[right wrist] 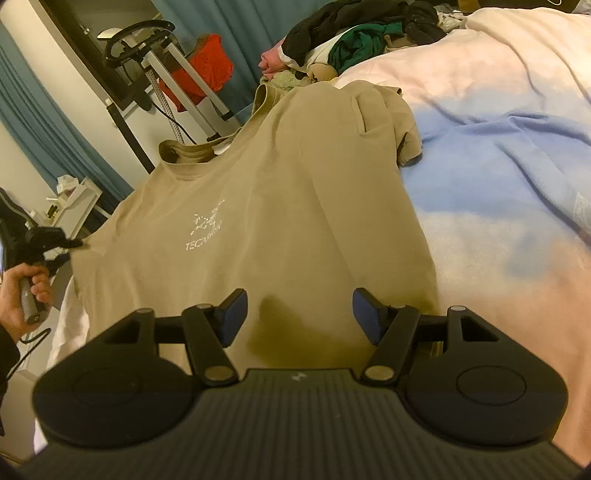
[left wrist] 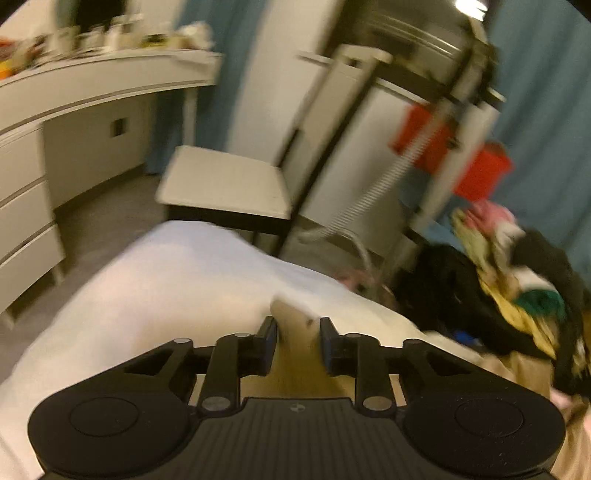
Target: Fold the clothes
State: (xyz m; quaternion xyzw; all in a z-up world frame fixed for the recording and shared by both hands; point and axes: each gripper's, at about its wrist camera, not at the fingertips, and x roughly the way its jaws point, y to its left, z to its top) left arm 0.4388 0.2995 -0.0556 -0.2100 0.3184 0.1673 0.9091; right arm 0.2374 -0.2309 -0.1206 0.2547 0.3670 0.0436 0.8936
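My left tongs [left wrist: 297,341] pinch the tan T-shirt [right wrist: 258,206] sleeve; right tongs [right wrist: 299,314] hang open over its hem. Next I fold the sleeve toward the logo [right wrist: 205,230].

The bed [right wrist: 498,229] is carrying everything here, and its cover is showing pale pink at the near and far ends with a light blue band running across the middle, creased in soft folds. A tan T-shirt [right wrist: 280,206] is lying face up on it, its white chest print showing, the collar pointing toward the bed's far-left edge and one sleeve bunching up against the blue part of the cover. Farther back, a heap of clothes [right wrist: 354,33] in black, green, white and pink is sitting on the bed, just beyond the shirt's shoulder. In the left wrist view, the bed's white sheet [left wrist: 177,288] is sloping away toward the grey floor [left wrist: 110,218].
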